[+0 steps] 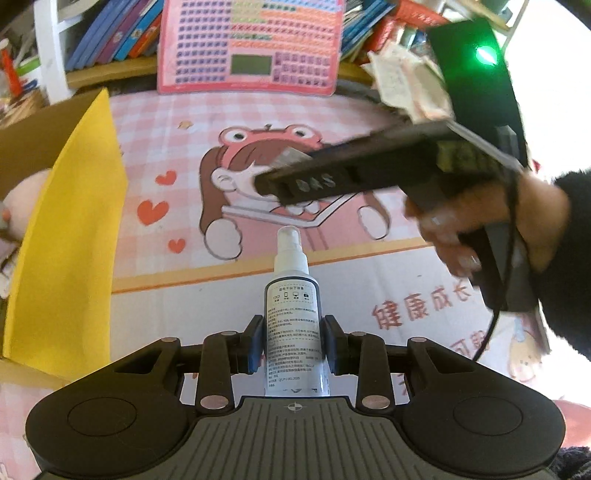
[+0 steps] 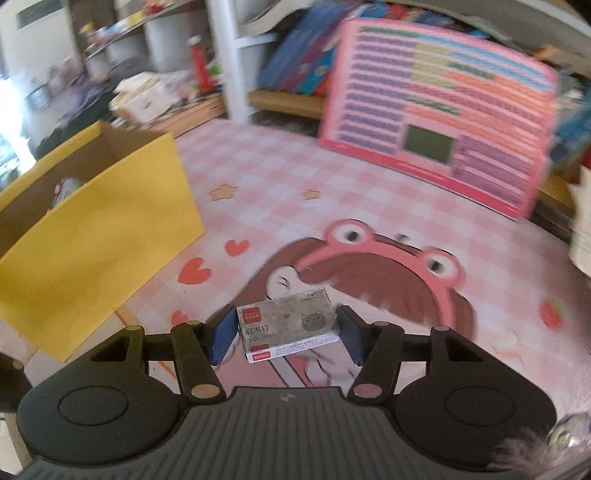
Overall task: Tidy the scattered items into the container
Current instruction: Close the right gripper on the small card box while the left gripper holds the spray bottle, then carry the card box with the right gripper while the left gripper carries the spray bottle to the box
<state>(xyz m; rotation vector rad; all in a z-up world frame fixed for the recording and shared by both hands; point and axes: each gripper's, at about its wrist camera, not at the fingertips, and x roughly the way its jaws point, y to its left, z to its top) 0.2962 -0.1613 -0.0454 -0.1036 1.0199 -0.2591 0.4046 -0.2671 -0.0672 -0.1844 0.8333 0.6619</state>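
Nearest the left wrist camera, the left gripper (image 1: 293,345) clamps a white spray bottle (image 1: 292,321) between its 2 blue pads, the bottle pointing away, its capped nozzle over the pink cartoon mat (image 1: 258,122). Nearest the right wrist camera, the right gripper (image 2: 286,334) holds a small box of staples (image 2: 290,325) between its pads above the same mat; both pads touch the box's ends.

Left of the bottle stands the yellow cardboard box (image 1: 70,236), its top open. Inside it, the left view shows a pale pink rounded item (image 1: 26,206) and the right view a small light object (image 2: 66,186); neither can be identified.

Beyond the bottle, the right hand (image 1: 491,225) carries the other gripper across the mat. Farthest, a pink keyboard toy (image 1: 251,44) leans against the bookshelf (image 1: 110,33).
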